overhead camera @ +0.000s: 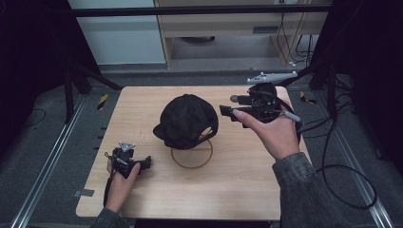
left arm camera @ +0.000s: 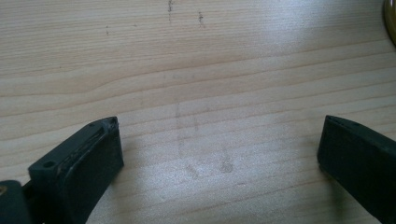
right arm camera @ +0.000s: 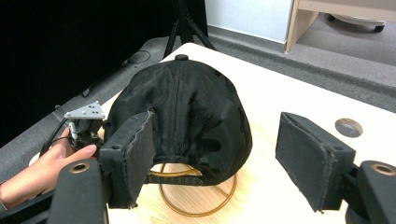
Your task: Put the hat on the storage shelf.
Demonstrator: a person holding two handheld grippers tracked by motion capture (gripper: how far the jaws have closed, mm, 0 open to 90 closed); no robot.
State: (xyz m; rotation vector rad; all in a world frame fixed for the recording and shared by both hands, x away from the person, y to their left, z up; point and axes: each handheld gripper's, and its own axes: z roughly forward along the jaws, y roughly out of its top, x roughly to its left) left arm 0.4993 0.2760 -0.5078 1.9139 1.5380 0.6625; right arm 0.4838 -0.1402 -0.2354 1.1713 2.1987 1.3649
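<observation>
Right gripper (overhead camera: pixel 227 112) held level above the table's (overhead camera: pixel 142 190) right half, jaws apart and empty, pointing left at the black cap (overhead camera: pixel 186 121). From the high view: the cap sits mid-table on a gold wire stand (overhead camera: pixel 191 156), brim toward the near left, strap opening toward the right, facing that gripper. The cap lies just left of the right gripper's tips, a small gap between. Left gripper (overhead camera: pixel 142 163) low at the near-left of the table, well apart from the cap. The right hand is clearly the nearer. Left gripper view: its two black jaws stand wide over bare wood grain, nothing between them; a sliver of the gold ring at the upper right edge. Right gripper view: pads open on either side of the cap's (right arm camera: pixel 187 112) rear, neither touching it; the stand's ring (right arm camera: pixel 196 205) shows beneath, the crown seam running away from the camera toward the top button. The other hand (right arm camera: pixel 42 172) rests beyond, at the left. My guess is any next grab comes straight forward onto the back of the cap.
</observation>
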